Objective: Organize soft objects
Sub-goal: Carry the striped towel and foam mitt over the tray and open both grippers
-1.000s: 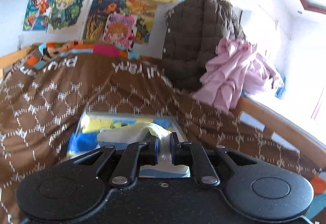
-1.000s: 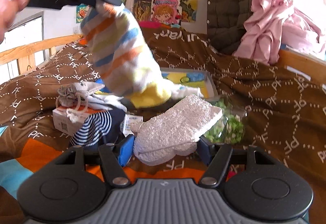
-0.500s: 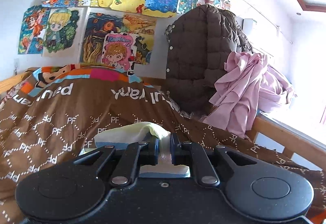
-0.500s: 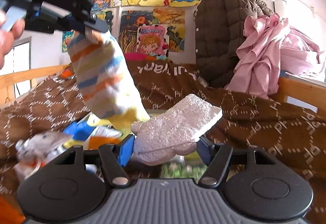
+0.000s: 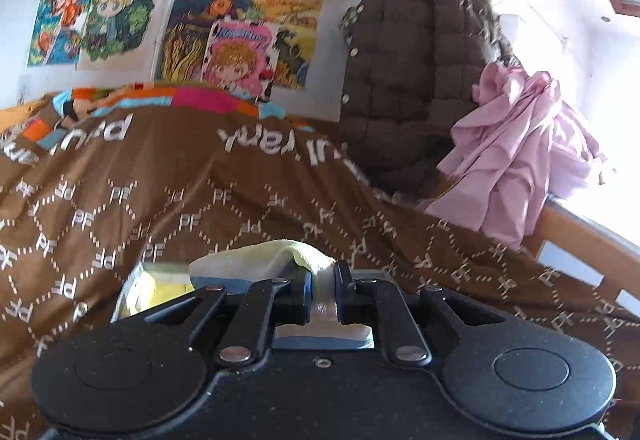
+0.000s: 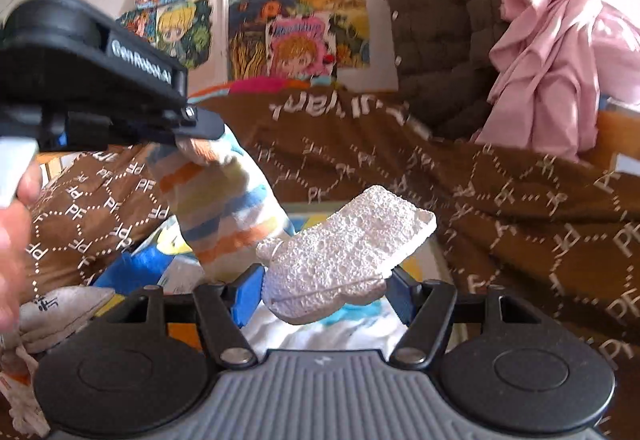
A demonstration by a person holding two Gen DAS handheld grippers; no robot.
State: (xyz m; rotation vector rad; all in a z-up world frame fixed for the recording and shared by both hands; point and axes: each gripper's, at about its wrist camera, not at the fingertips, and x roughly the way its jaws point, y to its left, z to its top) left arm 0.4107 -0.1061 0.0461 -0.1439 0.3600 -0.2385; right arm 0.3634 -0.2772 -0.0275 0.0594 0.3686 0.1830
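Nearest in the right wrist view, the right gripper is clamped on a white sponge, its blue-padded fingers pressing both sides. The sponge is rough and pitted, shaped like a mitten, and tilts up and to the right above the bed.

Just left of it hangs a striped sock, banded in orange, blue, yellow and white. The left gripper pinches the sock's top edge from the upper left, jaws closed on the cloth, and the sock dangles clear of the bed. A hand shows at the far left edge, blurred.

In the left wrist view the same sock appears as a pale yellow fold bunched between that gripper's nearly closed fingers.

Below the sock lie a grey sock at the lower left and a flat tray with blue and yellow contents, partly hidden.

Beyond, a brown blanket patterned with white "PF" letters covers the bed. Farther back, a brown jacket and a pink garment hang at the right. Colourful cartoon pictures cover the white wall.
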